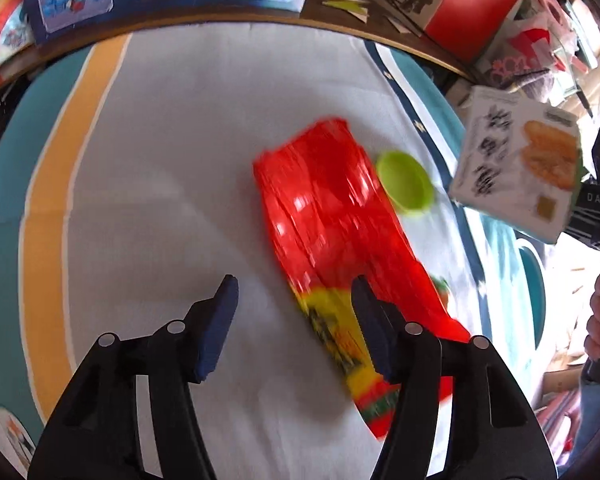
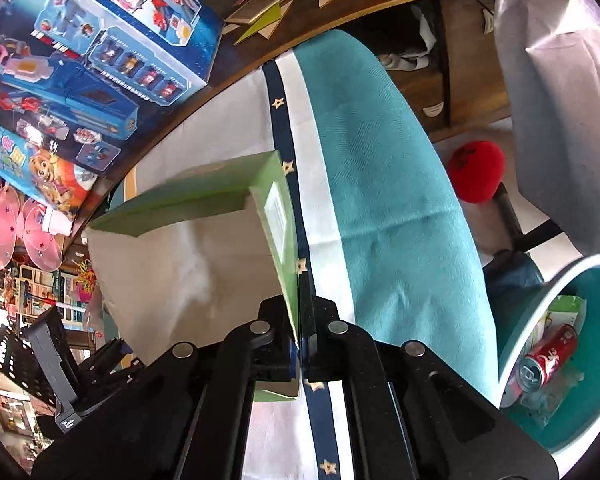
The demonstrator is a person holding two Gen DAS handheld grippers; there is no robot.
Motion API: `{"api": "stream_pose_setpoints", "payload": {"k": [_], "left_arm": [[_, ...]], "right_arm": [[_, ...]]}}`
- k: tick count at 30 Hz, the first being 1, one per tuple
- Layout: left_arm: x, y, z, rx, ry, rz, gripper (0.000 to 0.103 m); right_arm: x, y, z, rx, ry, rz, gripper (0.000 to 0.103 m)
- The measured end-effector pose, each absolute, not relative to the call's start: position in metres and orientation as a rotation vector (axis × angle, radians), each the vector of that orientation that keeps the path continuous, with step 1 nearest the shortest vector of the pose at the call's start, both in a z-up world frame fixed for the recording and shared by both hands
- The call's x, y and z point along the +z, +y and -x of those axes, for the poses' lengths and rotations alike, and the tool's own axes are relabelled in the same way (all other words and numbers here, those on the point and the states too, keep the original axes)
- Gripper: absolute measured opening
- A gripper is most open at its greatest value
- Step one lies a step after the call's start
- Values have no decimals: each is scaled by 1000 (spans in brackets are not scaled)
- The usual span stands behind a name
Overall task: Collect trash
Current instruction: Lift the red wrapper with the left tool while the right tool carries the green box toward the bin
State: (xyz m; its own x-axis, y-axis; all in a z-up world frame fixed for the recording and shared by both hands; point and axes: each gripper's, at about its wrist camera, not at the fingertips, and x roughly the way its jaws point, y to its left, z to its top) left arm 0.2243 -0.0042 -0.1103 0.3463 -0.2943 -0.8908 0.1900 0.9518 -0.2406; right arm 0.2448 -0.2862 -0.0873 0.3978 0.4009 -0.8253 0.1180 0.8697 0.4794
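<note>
The left tongs (image 1: 294, 300) stand released above the tablecloth (image 1: 172, 160); a blurred red wrapper (image 1: 332, 224) with a yellow end lies past the right finger, running lengthwise away from them, beside a green lid (image 1: 406, 182). The right tongs (image 2: 300, 344) clench a flap of a green box (image 2: 204, 196), lifted beside the teal bin (image 2: 540, 300).

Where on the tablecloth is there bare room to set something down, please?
The white cloth is free between the yellow stripe and the red wrapper. It is crowded to the right: the green lid lies beside the wrapper.
</note>
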Motion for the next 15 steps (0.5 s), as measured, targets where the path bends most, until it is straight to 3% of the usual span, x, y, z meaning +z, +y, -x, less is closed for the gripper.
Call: {"api": "stream_pose_setpoints", "payload": {"k": [10,15], "left_arm": [[-100,-40,-189,-398,1212,120,97],[-113,-67,-186,-307,1218,-53,99]], "right_arm": [[-85,-305,-197,180,1160,-560,2],[-87,-316,-177,165,1163,-580,2]]}}
